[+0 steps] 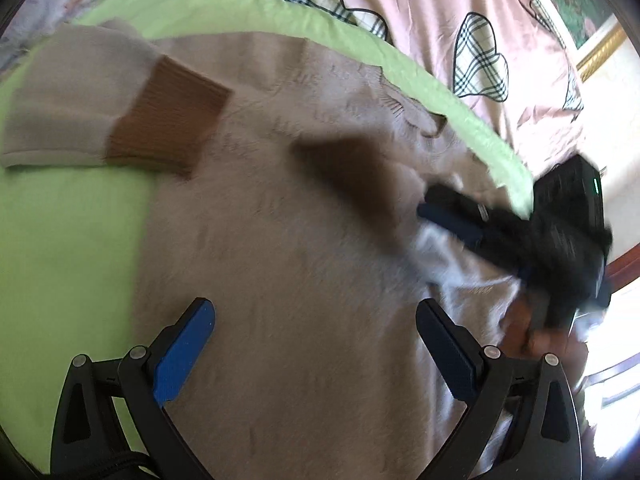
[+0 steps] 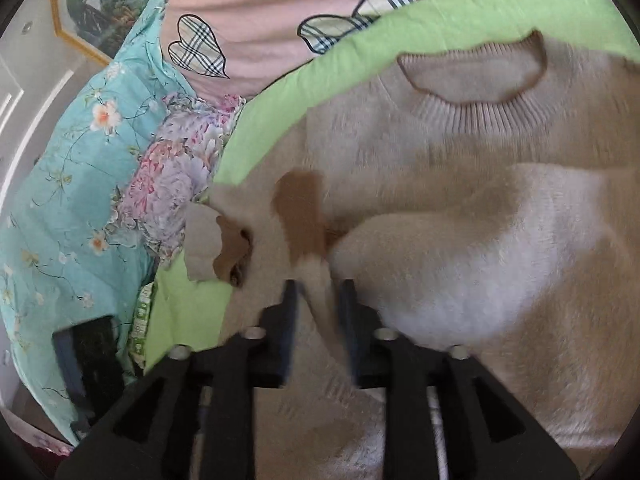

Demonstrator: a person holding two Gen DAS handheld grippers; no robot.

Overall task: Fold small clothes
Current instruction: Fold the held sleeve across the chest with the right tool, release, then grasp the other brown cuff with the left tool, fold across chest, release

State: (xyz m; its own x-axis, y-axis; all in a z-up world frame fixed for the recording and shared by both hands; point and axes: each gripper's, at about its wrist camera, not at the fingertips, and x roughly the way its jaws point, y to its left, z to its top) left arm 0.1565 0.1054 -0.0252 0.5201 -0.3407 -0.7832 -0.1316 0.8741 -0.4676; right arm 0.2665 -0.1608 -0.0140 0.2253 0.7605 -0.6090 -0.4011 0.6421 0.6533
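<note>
Right gripper fingers pinch a fold of the beige sweater spread on the green blanket, likely to carry it over, while left gripper hovers wide open, empty.

A bed carries everything. Its pink cover, printed with plaid hearts, fills the upper right of the left wrist view and the top of the right wrist view. A green blanket lies on it, running from lower left up along an arc to the right edge. A beige sweater lies spread on the blanket, filling the centre; one sleeve with a brown cuff is folded across at upper left. In the right wrist view the collar sits at upper right. At left there, a teal floral quilt and a pink-purple floral cloth lie beside the blanket.
</note>
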